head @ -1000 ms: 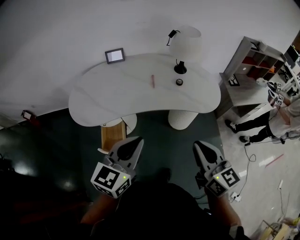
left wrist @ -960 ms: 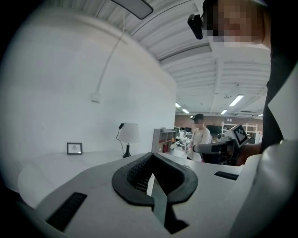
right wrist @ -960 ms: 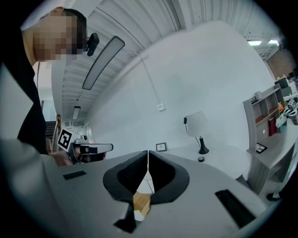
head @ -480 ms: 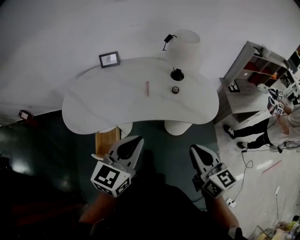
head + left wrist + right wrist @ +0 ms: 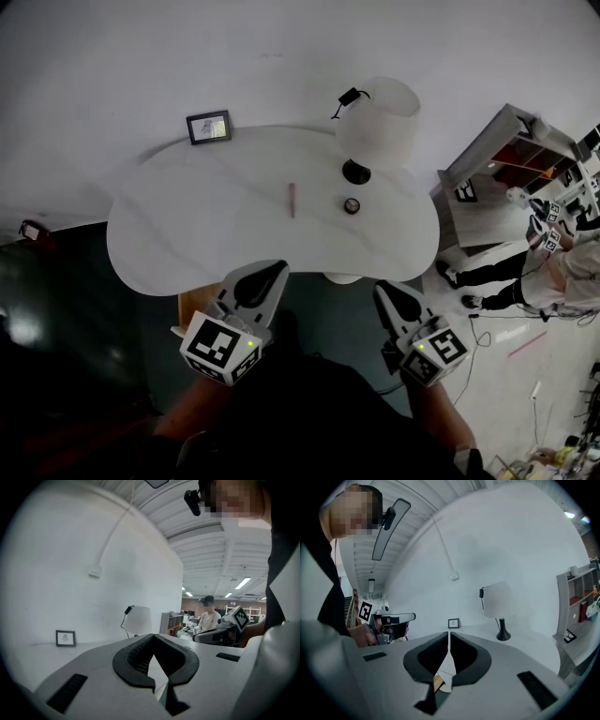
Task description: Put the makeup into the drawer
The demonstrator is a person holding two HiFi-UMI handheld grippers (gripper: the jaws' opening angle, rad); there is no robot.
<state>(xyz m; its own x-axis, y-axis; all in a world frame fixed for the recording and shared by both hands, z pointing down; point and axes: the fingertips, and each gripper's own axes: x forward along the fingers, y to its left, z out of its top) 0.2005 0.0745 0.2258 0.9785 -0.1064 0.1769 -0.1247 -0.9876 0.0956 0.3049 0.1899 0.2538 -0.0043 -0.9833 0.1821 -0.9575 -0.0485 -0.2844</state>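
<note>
The left gripper (image 5: 274, 270) and the right gripper (image 5: 382, 289) are both shut with nothing in them. In each gripper view the two dark pads meet at the tips, and only a thin slit of light shows behind them. The person holds them side by side, well apart, pointing at the near edge of the white kidney-shaped table (image 5: 178, 234). Neither reaches over the tabletop, and each gripper's marker cube sits close to the person's dark-clothed body.

The makeup lies on the table, out of reach of both grippers. A slim pink makeup stick (image 5: 292, 200) lies near the middle of the top, its length running away from the person. To its right, apart from it, stands a small round dark pot (image 5: 352, 205), just in front of the black foot of a table lamp (image 5: 379, 120) with a white shade. A small dark-framed picture (image 5: 208, 127) stands upright at the far left of the table, against the white wall.

Under the table's near edge, left of the left gripper, a tan wooden piece (image 5: 191, 302) shows. I cannot tell from here whether it is the drawer.

Off to the right, beyond a grey open shelf unit (image 5: 492, 155), another person (image 5: 562, 272) is standing on the pale floor.
</note>
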